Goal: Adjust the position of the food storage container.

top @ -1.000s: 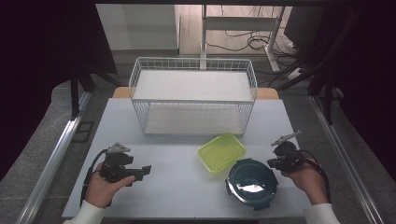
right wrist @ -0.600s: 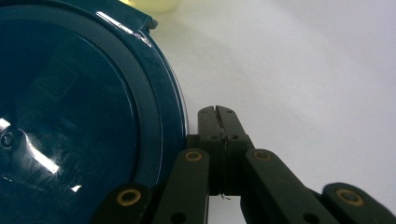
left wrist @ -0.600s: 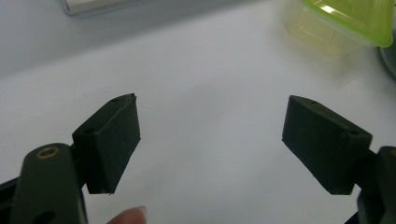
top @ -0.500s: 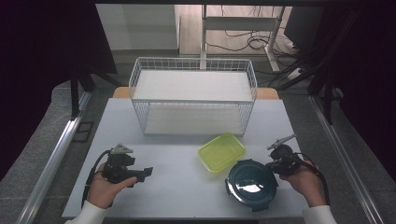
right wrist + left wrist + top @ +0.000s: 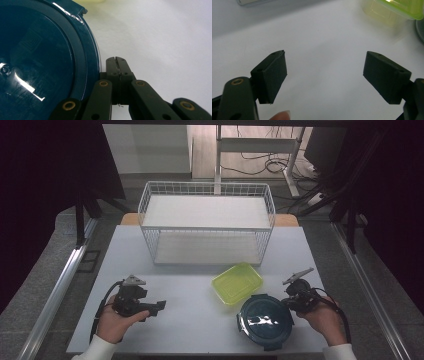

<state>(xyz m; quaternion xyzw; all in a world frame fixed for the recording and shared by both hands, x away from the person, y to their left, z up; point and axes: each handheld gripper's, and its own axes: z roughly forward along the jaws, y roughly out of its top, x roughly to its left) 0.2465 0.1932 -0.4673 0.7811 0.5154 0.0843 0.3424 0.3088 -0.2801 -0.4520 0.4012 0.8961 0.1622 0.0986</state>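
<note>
A round dark blue lidded container [image 5: 265,320] stands at the front right of the white table [image 5: 190,295]. Its rim [image 5: 82,50] lies just left of my right gripper [image 5: 115,60], which is shut with nothing between its jaws. In the high view that right gripper [image 5: 286,302] sits by the container's right side. A yellow-green rectangular container [image 5: 237,282] lies behind the blue one. My left gripper [image 5: 157,307] rests at the front left, open and holding nothing. In its own view the left gripper [image 5: 324,65] is over bare table, with the yellow-green container [image 5: 397,10] far off at the upper right.
A white wire basket [image 5: 207,222] with a flat white bottom stands at the back middle of the table. Bare table stretches between the two grippers. A metal rail [image 5: 60,285] runs along the left side, and cables lie on the floor beyond the table.
My right gripper has come nearer the front edge and closer to the blue container's rim. The left gripper has barely shifted.
</note>
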